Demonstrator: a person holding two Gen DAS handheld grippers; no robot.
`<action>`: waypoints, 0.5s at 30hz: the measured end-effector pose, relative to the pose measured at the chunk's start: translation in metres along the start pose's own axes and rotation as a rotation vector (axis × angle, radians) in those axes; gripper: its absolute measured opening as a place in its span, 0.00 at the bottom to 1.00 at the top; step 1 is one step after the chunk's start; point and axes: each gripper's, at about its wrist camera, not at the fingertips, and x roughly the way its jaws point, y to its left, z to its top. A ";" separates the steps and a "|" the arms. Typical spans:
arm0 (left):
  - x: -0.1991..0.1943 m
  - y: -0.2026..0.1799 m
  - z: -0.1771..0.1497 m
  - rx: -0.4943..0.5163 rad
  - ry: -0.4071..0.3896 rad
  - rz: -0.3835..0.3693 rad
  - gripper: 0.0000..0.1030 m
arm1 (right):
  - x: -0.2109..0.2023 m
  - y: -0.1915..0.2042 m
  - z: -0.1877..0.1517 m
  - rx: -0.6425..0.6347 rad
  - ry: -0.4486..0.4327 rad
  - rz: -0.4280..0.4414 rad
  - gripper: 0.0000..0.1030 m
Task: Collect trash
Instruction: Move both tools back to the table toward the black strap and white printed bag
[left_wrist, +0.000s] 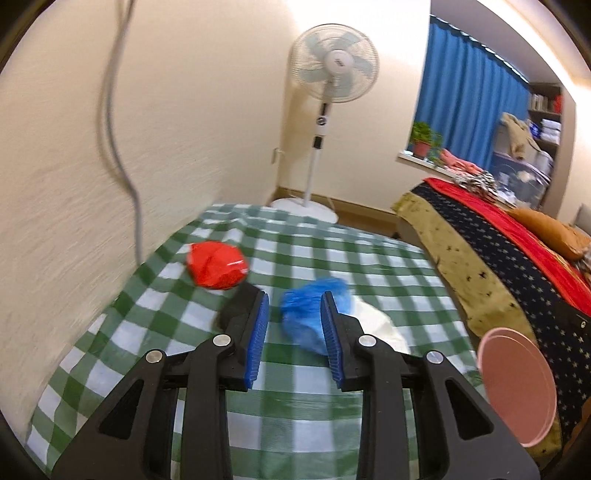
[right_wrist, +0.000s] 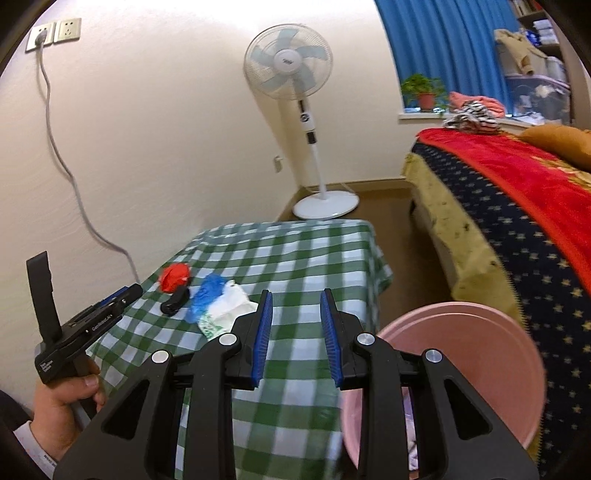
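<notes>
On the green checked tablecloth (left_wrist: 295, 258) lie a red crumpled wrapper (left_wrist: 216, 264), a black object (left_wrist: 240, 304), a blue crumpled bag (left_wrist: 310, 317) and a white plastic bag (left_wrist: 380, 325). My left gripper (left_wrist: 295, 306) is open and empty above the cloth, its fingers just short of the blue bag. The same trash shows in the right wrist view: red wrapper (right_wrist: 175, 277), black object (right_wrist: 175, 301), blue bag (right_wrist: 205, 295), white bag (right_wrist: 229, 306). My right gripper (right_wrist: 295, 306) is open and empty, over the table's near right part. The left gripper (right_wrist: 125, 295) shows at the left there.
A pink bin (right_wrist: 461, 369) stands at the table's right front; its rim shows in the left wrist view (left_wrist: 517, 384). A bed (right_wrist: 517, 206) lies to the right. A white standing fan (right_wrist: 291, 74) stands behind the table. A grey cable (right_wrist: 66, 166) hangs down the wall.
</notes>
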 end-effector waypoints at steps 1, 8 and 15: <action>0.001 0.003 0.000 -0.007 0.000 0.007 0.28 | 0.009 0.003 0.000 -0.001 0.010 0.012 0.27; 0.019 0.023 -0.005 -0.046 0.013 0.048 0.28 | 0.056 0.025 -0.001 -0.027 0.047 0.072 0.27; 0.038 0.037 -0.010 -0.099 0.051 0.076 0.29 | 0.103 0.029 0.002 0.000 0.067 0.106 0.27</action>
